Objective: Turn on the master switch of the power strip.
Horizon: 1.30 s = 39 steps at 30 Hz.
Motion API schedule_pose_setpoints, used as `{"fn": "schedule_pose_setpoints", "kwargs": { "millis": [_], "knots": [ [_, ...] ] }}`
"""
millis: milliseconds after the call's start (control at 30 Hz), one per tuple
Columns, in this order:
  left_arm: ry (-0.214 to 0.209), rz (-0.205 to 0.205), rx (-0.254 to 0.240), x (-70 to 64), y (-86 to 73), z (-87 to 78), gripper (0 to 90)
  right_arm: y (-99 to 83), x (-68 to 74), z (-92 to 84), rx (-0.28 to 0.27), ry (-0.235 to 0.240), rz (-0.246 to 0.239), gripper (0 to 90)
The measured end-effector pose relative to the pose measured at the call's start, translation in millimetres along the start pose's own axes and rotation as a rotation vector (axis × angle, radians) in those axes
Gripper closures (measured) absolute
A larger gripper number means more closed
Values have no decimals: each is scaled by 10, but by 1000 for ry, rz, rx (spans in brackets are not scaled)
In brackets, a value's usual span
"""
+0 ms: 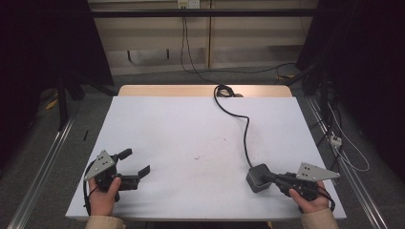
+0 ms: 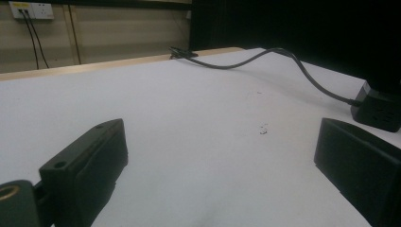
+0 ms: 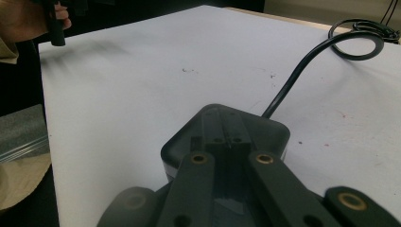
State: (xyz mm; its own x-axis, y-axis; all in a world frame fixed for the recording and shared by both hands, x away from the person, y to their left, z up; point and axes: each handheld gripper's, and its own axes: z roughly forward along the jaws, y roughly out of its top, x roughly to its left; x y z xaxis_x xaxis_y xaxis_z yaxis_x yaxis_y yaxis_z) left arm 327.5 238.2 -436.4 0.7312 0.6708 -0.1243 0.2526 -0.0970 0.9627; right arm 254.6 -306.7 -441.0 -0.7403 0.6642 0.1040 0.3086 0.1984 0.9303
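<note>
White table top [image 1: 191,133], little on it. The dark grey cube-shaped power socket block [image 1: 258,177] sat near the front right corner, its black cable [image 1: 246,133] running back to a coil at the far edge. The right gripper [image 1: 273,177] was over the block; in the right gripper view its jaws stood close together above the block's top face [image 3: 227,135], tips down on the socket area, but whether they pinched anything or just pressed on it I could not tell, the tips blurred into the dark plastic. The left gripper [image 1: 138,164] was at the front left, well apart from the block, jaws wide apart and holding nothing; the left gripper view showed bare table between them and the block [image 2: 378,111] off to the side.

Judged progress: early. Right side had reached the block and made contact; a firm hold was not confirmed. Block was flat on the table, not lifted, cable slack. Left side had no part yet. Most of the handling was left
</note>
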Motion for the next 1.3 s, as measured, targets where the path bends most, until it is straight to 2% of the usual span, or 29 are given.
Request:
{"fn": "schedule_pose_setpoints", "kwargs": {
  "millis": [300, 1300],
  "knots": [
    [-3, -5, -3, -5, -5, 6, 33, -5, 0, 2, 1, -1, 16, 900],
    [-7, -2, 6, -19, -13, 24, 33, -1, 8, 5, 10, -6, 15, 900]
  ]
}}
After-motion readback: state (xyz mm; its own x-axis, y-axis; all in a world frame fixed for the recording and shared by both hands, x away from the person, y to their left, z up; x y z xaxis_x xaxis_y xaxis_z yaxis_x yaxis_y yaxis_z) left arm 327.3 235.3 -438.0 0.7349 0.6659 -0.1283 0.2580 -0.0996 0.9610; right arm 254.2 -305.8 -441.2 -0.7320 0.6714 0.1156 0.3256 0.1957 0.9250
